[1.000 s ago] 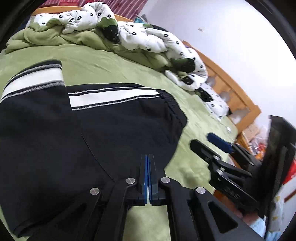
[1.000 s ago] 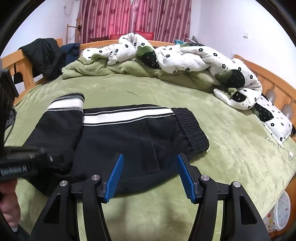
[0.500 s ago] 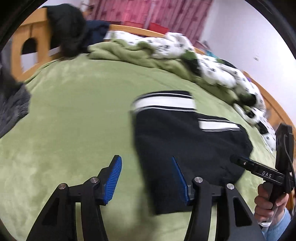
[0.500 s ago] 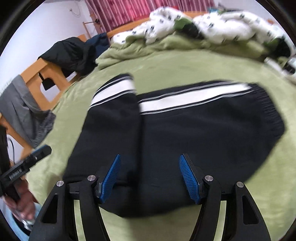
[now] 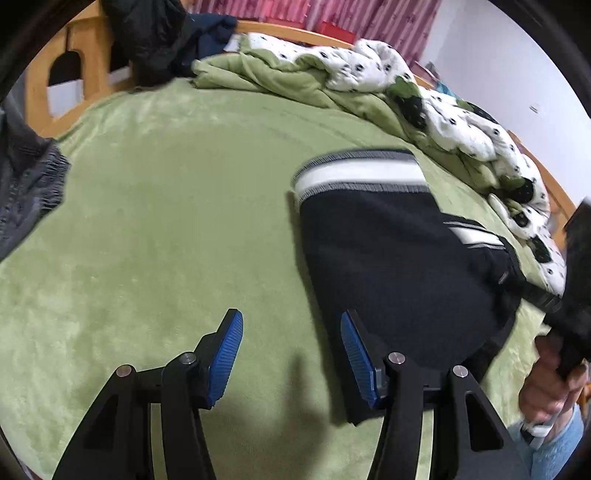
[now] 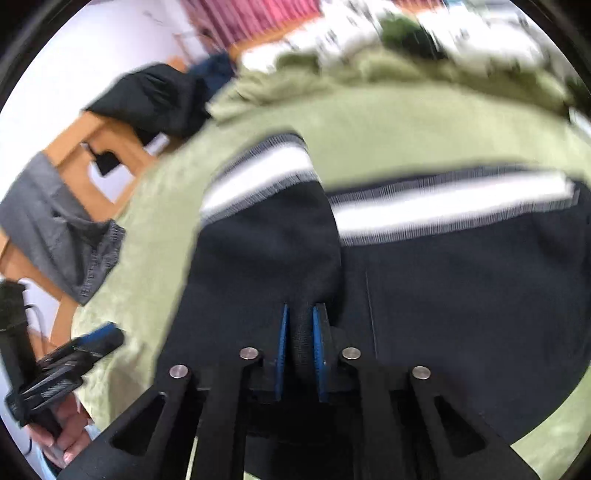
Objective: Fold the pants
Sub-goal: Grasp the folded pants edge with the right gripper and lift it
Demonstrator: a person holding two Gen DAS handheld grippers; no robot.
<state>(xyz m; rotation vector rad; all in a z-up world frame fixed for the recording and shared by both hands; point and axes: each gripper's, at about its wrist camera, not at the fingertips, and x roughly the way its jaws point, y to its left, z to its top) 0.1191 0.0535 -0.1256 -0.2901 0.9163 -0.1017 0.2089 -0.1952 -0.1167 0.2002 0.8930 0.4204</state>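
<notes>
Black pants (image 5: 391,266) with white side stripes lie folded on the green bed, right of centre in the left wrist view. My left gripper (image 5: 291,354) is open and empty, hovering beside the pants' near left edge; its right finger overlaps the fabric edge. In the right wrist view the pants (image 6: 461,288) fill the middle. My right gripper (image 6: 300,332) is shut on a ridge of the black fabric at the fold near the front edge. The view is blurred.
A rumpled green and white spotted quilt (image 5: 369,85) lies along the far side of the bed. Dark clothes (image 5: 159,33) hang on the wooden bed frame (image 5: 40,85) at left. Grey cloth (image 5: 26,184) hangs at the left edge. Green blanket (image 5: 166,221) stretches left of the pants.
My left gripper opened, let go of the pants and swung to their left side. My right gripper moved down onto the pants and shut on the fabric.
</notes>
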